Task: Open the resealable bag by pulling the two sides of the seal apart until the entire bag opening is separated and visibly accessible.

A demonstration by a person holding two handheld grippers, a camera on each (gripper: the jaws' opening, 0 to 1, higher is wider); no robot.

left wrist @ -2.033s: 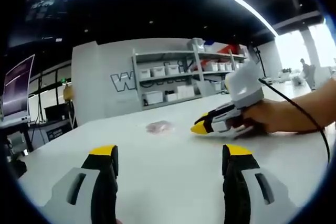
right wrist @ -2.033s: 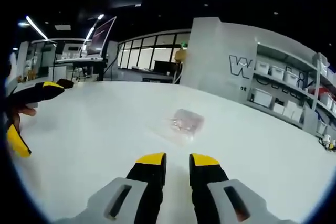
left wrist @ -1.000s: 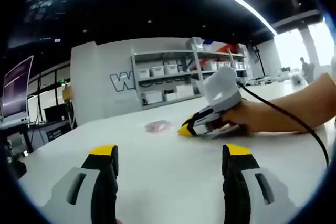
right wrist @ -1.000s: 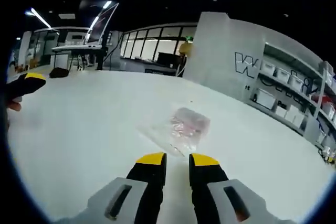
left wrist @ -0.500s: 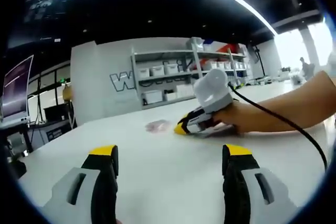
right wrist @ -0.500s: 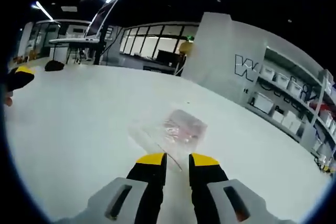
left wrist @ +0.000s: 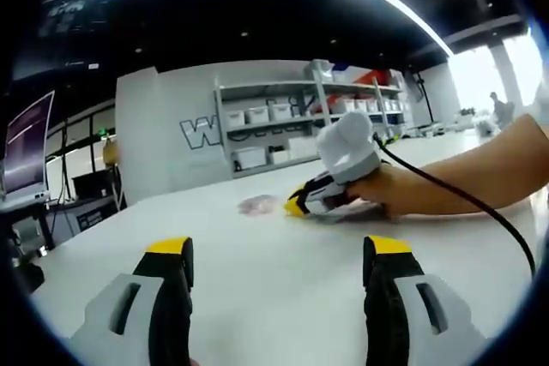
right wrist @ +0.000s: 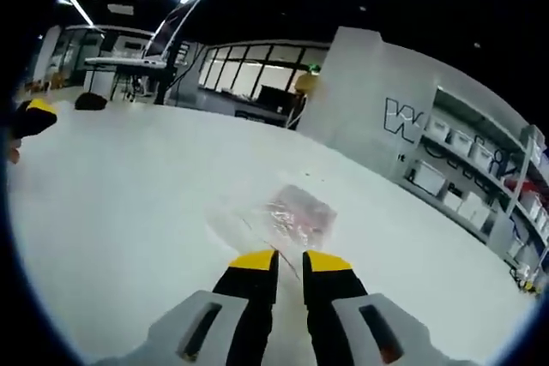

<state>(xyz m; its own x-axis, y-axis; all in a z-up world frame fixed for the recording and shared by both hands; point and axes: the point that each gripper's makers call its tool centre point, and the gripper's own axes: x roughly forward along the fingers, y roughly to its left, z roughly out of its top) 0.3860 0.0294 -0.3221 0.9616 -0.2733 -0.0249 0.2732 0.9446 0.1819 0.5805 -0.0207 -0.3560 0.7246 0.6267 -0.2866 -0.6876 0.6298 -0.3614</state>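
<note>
The clear resealable bag (right wrist: 287, 212) with pinkish contents lies flat on the white table (right wrist: 120, 212). In the left gripper view the bag (left wrist: 256, 205) is a small patch far across the table. My right gripper (right wrist: 290, 261) is low over the bag's near edge, its jaws open by a narrow gap, and the edge reaches in between the yellow tips. A hand holds that right gripper (left wrist: 298, 206), tips at the bag. My left gripper (left wrist: 279, 248) stands wide open and empty, well short of the bag. One yellow fingertip (right wrist: 34, 114) of the left gripper peeks in at the left.
A black cable (left wrist: 463, 199) trails from the right gripper over the person's forearm (left wrist: 480, 182). Behind the table stand shelves with white bins (left wrist: 274, 130) and a grey wall with large letters (right wrist: 399, 113). A desk with a monitor (right wrist: 163, 57) sits at the far left.
My right gripper has slid forward to the bag's near edge and its jaws have narrowed around it. The left gripper has stayed still and open.
</note>
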